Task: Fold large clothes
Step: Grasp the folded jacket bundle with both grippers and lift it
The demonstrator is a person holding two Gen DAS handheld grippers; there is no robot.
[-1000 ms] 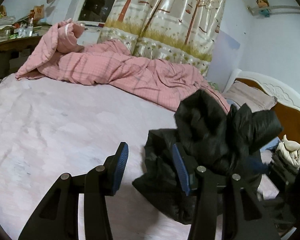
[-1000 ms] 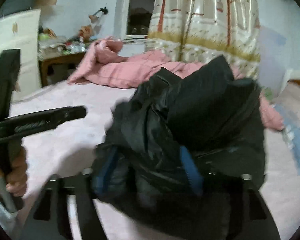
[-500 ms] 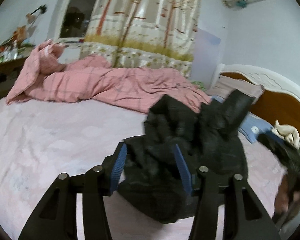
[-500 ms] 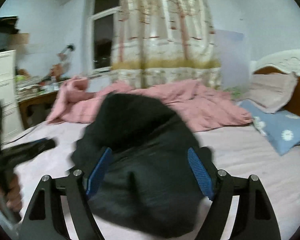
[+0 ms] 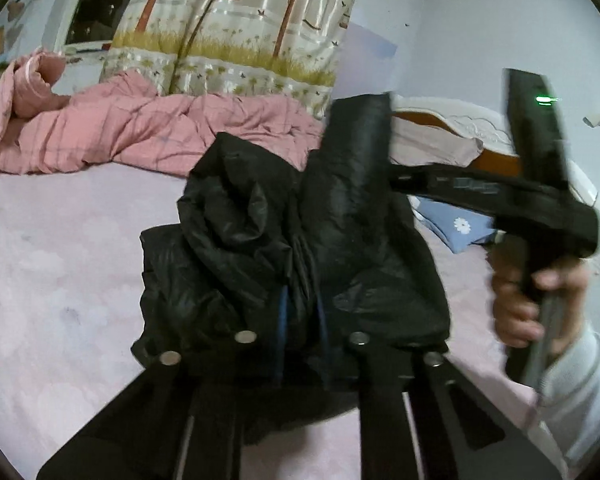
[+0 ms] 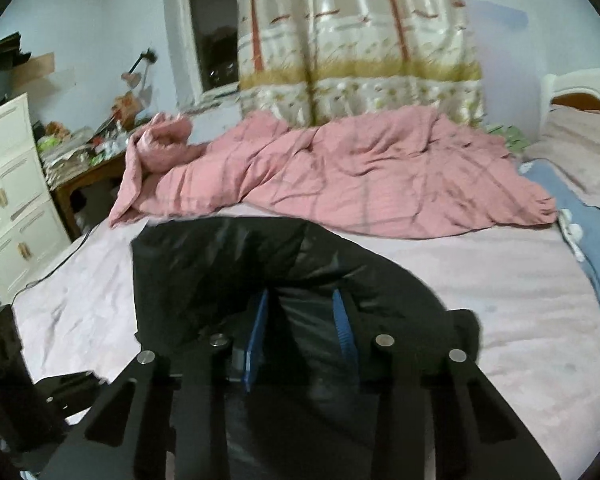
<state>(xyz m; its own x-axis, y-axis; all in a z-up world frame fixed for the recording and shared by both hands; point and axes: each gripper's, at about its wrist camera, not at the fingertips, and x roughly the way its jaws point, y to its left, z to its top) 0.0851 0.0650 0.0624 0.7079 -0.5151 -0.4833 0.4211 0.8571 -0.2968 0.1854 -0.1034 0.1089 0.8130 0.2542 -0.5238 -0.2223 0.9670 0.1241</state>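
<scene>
Two claws, both clamped on one garment. Item: a black, glossy, puffy quilted jacket (image 5: 300, 248), bunched and crumpled, one tube-like sleeve standing up above the heap; it is held above a pale pink bedsheet (image 5: 68, 248) with a soft, faintly mottled surface. Left claw (image 5: 300, 320): black angular arms with silver round rivets and blue ribbed pads; its jaws have just been closing and now stand nearly together, pinching a thin fold of the jacket's slick fabric between them. Right claw (image 6: 300, 320): same build, blue ribbed pads (image 6: 256, 336); its jaws have just been closing too, and press on a thicker, rounded roll of the same jacket, which drapes over and to the left of the claw. In the left wrist view the right claw's black body crosses at the right edge, gripped by a hand (image 5: 540, 304) in a white knitted sleeve (image 5: 580, 400), its tip buried behind the upright sleeve of the jacket. Behind, along the far side of the bed: a rumpled pink checked quilt (image 6: 360, 184), soft and deeply creased. Further back: a satin curtain printed with trees and grasses (image 6: 356, 40), a blue pillow with white daisies (image 6: 580, 216), a white carved headboard (image 5: 472, 128), a cream drawer unit (image 6: 8, 192).
</scene>
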